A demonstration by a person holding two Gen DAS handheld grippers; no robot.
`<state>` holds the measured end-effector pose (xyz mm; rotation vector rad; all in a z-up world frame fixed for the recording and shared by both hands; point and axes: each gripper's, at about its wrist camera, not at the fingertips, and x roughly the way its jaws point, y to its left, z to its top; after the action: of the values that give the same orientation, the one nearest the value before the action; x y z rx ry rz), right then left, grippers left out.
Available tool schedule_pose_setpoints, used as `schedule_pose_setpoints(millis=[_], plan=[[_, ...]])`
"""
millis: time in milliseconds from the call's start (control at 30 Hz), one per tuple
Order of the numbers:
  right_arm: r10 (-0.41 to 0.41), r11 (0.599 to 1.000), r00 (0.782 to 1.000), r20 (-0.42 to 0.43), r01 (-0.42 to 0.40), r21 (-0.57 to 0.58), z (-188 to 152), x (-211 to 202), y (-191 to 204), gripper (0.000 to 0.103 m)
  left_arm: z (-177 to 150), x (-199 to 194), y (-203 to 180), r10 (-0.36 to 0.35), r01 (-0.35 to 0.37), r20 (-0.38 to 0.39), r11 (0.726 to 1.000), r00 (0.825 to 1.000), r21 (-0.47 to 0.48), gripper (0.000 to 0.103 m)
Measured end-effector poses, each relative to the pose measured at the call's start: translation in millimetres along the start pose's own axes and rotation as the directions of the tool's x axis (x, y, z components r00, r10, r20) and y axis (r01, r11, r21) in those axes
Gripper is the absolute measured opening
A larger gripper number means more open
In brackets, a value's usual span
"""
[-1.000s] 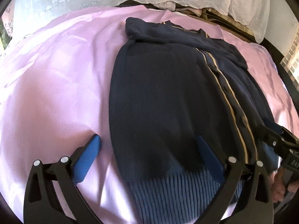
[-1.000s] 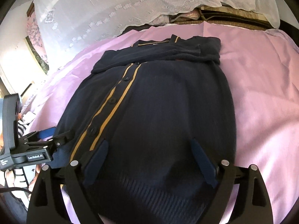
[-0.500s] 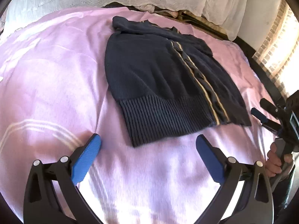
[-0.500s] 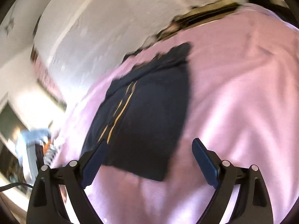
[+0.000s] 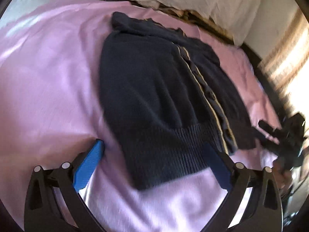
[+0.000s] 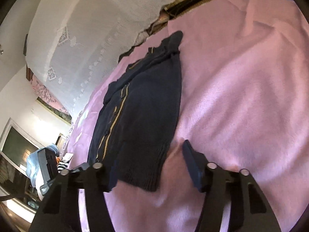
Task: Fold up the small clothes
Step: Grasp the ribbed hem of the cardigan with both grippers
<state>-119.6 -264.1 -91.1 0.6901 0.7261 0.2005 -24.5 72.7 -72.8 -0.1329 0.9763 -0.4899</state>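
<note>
Cardigan, navy knit with a tan-striped button placket, lies flat on the pink bedspread, collar toward the white lace cover. Soft, floppy and fairly light, I'd say; it should drape and sag when lifted, so the thicker ribbed hem corners look like the surest places to pinch. Left gripper stands wide open, straddling the near hem corner, pads not pressing anything. Right gripper is closing now, its jaws either side of the other hem corner, knit between them but no squeeze visible yet.
</note>
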Motion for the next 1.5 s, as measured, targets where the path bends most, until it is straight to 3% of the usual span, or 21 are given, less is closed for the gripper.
schedule_pose_setpoints(millis=[300,433,600,700,800,900,1067,1200,1300,1367,1500], plan=[[-0.02,0.994,0.996,-0.085,0.011,-0.105,1.8,25.0,22.0,0.057,12.3,4.7,9.4,-0.094,0.095,0.029,0.995,0.995,-0.022,0.096],[0.045,0.994,0.993,-0.11,-0.055,-0.091,-1.8,24.6,22.3,0.057,7.4,0.2,5.7,-0.135,0.136,0.033,0.991,0.99,-0.012,0.084],[0.055,0.994,0.987,-0.148,-0.068,-0.084,9.1,45.1,30.7,0.057,15.8,9.1,6.1,-0.194,0.194,0.006,0.981,0.981,-0.024,0.083],[0.062,0.994,0.985,-0.163,-0.075,-0.079,19.3,63.1,36.5,0.054,21.1,11.3,15.3,-0.251,0.252,0.013,0.965,0.968,-0.074,0.083],[0.054,0.993,0.986,-0.155,-0.069,-0.092,18.6,63.8,37.0,0.047,19.0,7.6,24.8,-0.292,0.293,0.025,0.949,0.956,-0.117,0.075],[0.089,0.993,0.984,-0.156,-0.1,-0.061,15.8,58.2,29.9,0.043,12.6,1.0,32.7,-0.379,0.38,0.038,0.911,0.925,-0.16,0.073],[0.082,0.994,0.985,-0.154,-0.092,-0.061,15.9,60.8,31.9,0.044,26.4,15.4,23.7,-0.35,0.349,0.022,0.927,0.937,-0.139,0.073],[0.082,0.994,0.986,-0.146,-0.09,-0.054,15.4,59.6,30.8,0.038,36.9,22.7,25.0,-0.361,0.36,0.021,0.922,0.932,-0.145,0.073],[0.085,0.996,0.987,-0.137,-0.09,-0.03,14.9,57.9,25.8,0.03,31.4,18.8,31.3,-0.375,0.373,0.025,0.912,0.927,-0.167,0.061],[0.089,0.996,0.987,-0.134,-0.092,-0.016,14.6,56.5,23.0,0.026,25.6,16.2,32.3,-0.353,0.351,0.014,0.922,0.935,-0.162,0.05],[0.076,0.996,0.987,-0.144,-0.082,-0.039,11.7,54.4,24.7,0.026,20.2,11.7,20.9,-0.281,0.28,0.008,0.955,0.96,-0.101,0.046]])
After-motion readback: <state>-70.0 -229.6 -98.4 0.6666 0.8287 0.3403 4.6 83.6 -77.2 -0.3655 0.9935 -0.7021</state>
